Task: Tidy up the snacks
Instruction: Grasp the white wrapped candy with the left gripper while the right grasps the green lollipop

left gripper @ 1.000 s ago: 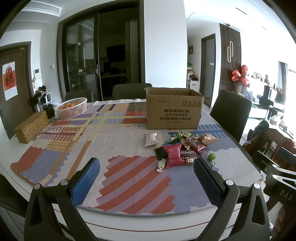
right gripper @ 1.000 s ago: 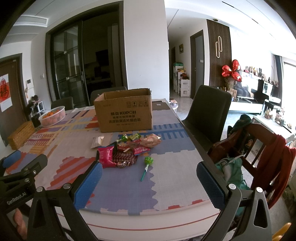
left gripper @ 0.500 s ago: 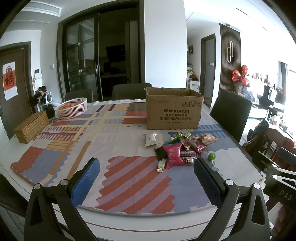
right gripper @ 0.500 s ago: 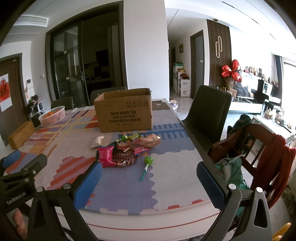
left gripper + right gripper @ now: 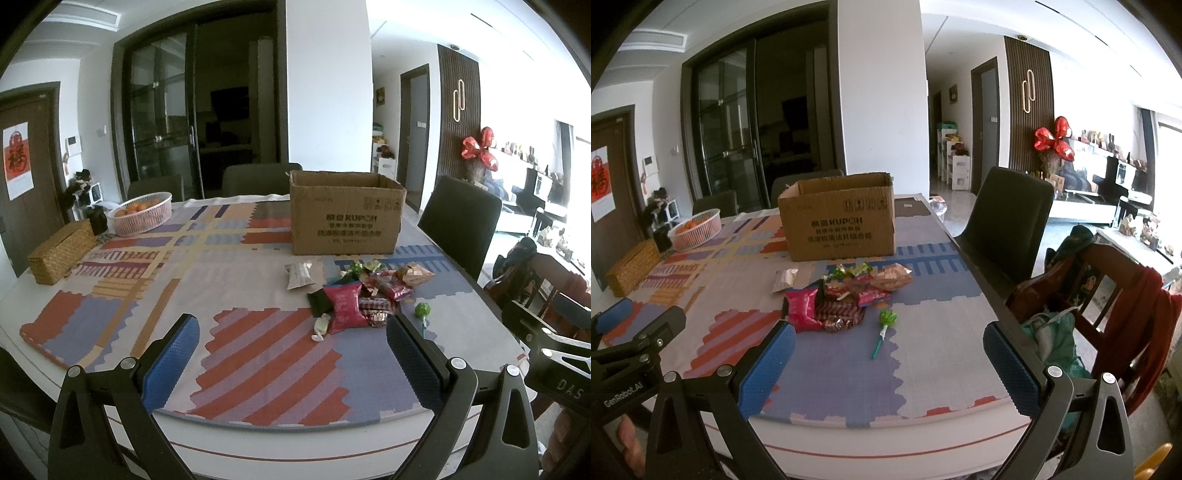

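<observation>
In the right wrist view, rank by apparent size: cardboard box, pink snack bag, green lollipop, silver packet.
1. cardboard box, by far the largest
2. pink snack bag
3. green lollipop and silver packet: too close to rank; the packet lies farther away, so it may be bigger than it looks.

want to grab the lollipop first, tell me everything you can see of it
The lollipop has a round head in crinkled bright green wrapping and a thin stick, white near the head and green further down. It lies flat on the patterned table mat, head toward the snack pile, stick pointing at the near table edge. It sits apart from the pile on its right side, touching only the mat, ahead of the open right gripper.
</observation>
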